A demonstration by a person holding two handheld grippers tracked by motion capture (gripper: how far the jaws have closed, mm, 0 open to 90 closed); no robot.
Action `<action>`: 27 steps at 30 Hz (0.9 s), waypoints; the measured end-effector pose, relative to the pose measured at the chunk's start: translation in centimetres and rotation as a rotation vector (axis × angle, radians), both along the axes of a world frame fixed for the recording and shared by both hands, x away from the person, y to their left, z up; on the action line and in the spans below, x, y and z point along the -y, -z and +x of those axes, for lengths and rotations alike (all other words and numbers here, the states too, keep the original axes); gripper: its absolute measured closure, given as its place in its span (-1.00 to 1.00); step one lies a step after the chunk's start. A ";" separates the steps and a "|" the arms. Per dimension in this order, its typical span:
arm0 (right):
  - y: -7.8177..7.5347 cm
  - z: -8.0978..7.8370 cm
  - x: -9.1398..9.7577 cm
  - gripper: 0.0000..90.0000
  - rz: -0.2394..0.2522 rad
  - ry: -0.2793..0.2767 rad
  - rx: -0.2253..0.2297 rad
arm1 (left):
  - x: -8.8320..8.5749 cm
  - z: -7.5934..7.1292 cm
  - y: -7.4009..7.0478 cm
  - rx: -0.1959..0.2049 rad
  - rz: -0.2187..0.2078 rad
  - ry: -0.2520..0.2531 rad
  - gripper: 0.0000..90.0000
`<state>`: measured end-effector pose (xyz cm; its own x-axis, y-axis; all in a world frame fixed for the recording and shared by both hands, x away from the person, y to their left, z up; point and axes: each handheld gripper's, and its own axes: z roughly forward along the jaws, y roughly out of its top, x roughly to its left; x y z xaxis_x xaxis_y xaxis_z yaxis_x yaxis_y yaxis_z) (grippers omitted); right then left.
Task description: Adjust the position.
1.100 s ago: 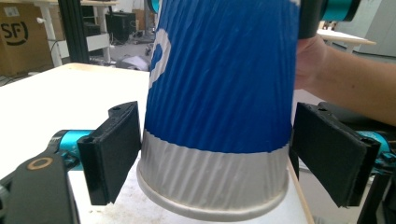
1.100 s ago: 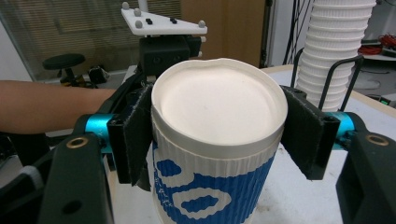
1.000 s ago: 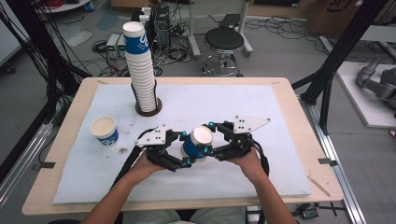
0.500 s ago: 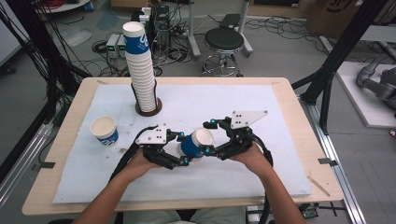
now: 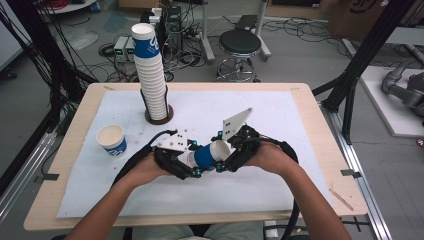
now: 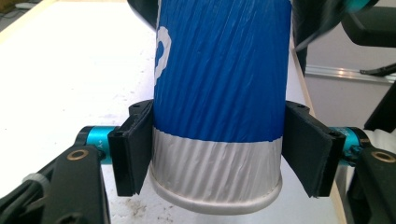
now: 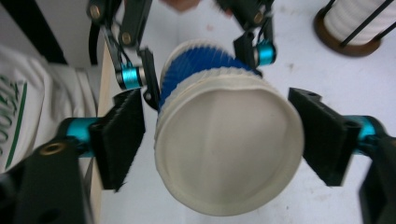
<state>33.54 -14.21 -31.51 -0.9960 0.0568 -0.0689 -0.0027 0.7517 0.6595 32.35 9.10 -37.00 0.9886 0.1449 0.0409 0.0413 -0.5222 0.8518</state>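
Over white mat on wooden table [image 5: 310, 107]: tall stack of blue-and-white paper cups [image 5: 151, 75] standing upright in round base at rear, single upright cup [image 5: 112, 140] at left. Blue ribbed paper cup with white base [image 5: 209, 153] lay on its side between both grippers, above mat near front edge. Left gripper [image 5: 184, 167] pinched cup's base end, pads tight on both sides; right gripper [image 5: 227, 159] at rim end, jaws spread either side, not pressing.

The wooden table [image 5: 320, 150] is covered by a white sheet [image 5: 280, 125]. On the sheet stands a tall stack of paper cups [image 5: 151, 75] in a round holder [image 5: 159, 116]. Near it, to the left, stands a single cup [image 5: 112, 140], upright.
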 end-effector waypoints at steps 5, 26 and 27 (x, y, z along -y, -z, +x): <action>0.2 0.2 -0.2 -0.32 -0.029 -0.009 -0.032 | 0.0 -0.1 0.1 -0.001 0.009 0.020 -0.32; 2.1 -0.4 2.7 -0.30 0.157 -0.014 -0.061 | -2.4 -0.3 1.2 -0.069 -0.327 0.016 -0.64; 2.3 -0.4 2.9 -0.30 0.179 -0.012 -0.064 | -2.7 -0.3 1.3 -0.069 -0.346 0.006 -0.64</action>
